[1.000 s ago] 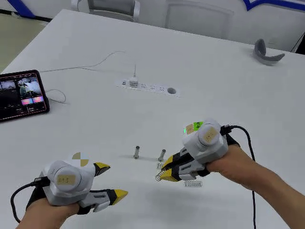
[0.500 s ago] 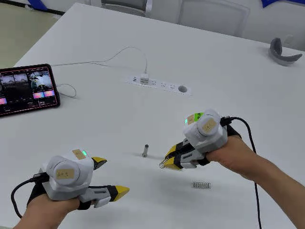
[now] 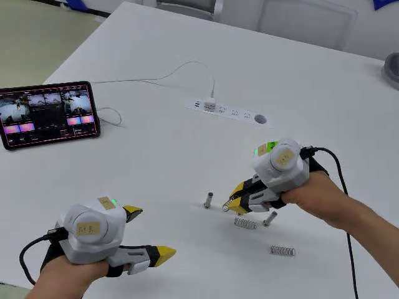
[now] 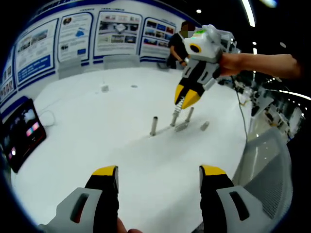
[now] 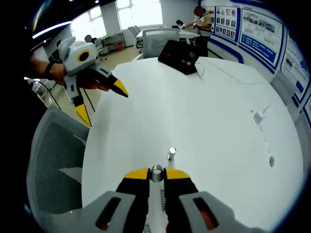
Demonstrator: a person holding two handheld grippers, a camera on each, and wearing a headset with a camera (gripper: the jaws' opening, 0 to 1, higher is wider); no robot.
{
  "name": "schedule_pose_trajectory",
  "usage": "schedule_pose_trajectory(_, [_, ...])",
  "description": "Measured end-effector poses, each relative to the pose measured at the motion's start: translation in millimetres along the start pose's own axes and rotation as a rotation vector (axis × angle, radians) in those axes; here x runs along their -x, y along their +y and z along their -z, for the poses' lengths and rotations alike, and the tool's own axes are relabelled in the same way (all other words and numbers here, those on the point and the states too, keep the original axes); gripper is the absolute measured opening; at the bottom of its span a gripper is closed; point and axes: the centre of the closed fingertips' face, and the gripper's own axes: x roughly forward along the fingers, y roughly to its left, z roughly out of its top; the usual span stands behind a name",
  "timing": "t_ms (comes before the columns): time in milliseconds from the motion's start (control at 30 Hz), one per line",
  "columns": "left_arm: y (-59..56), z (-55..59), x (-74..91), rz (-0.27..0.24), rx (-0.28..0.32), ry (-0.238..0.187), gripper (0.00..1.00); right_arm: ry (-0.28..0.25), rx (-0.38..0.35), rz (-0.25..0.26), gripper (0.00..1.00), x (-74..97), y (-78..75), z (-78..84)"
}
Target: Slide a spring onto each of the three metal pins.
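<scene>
My right gripper [image 3: 233,203] is shut on a small spring [image 3: 226,206], whose end shows between the yellow jaw tips [image 5: 156,171]. It hovers just right of an upright metal pin [image 3: 208,200], which stands straight ahead of the jaws [image 5: 171,154]. In the left gripper view the held spring [image 4: 180,100] hangs above a second pin [image 4: 174,118]. A third pin [image 3: 270,218] stands beside it. Two loose springs [image 3: 245,223] [image 3: 282,250] lie on the white table [image 3: 162,156]. My left gripper [image 3: 149,232] is open at the near left, with nothing between its jaws.
A lit tablet [image 3: 50,115] lies at the left. A white power strip [image 3: 230,112] with a plugged cable lies beyond the pins. A grey object [image 3: 393,65] sits at the far right edge. Chairs stand past the far side of the table.
The right gripper has carried the spring up from the table and over toward the pins. The left gripper has stayed put. The head camera has shifted.
</scene>
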Motion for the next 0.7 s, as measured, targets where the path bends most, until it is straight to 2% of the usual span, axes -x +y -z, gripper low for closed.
schedule_pose_trajectory(300, [-3.3,2.0,-1.9,0.006,0.016,0.004,0.68,-0.001,0.011,0.012,0.12,-6.9,-16.9,-8.6])
schedule_pose_trajectory(700, [-1.5,0.8,-1.9,0.008,0.019,0.003,0.68,0.003,0.034,0.000,0.12,-18.9,-25.7,-16.9])
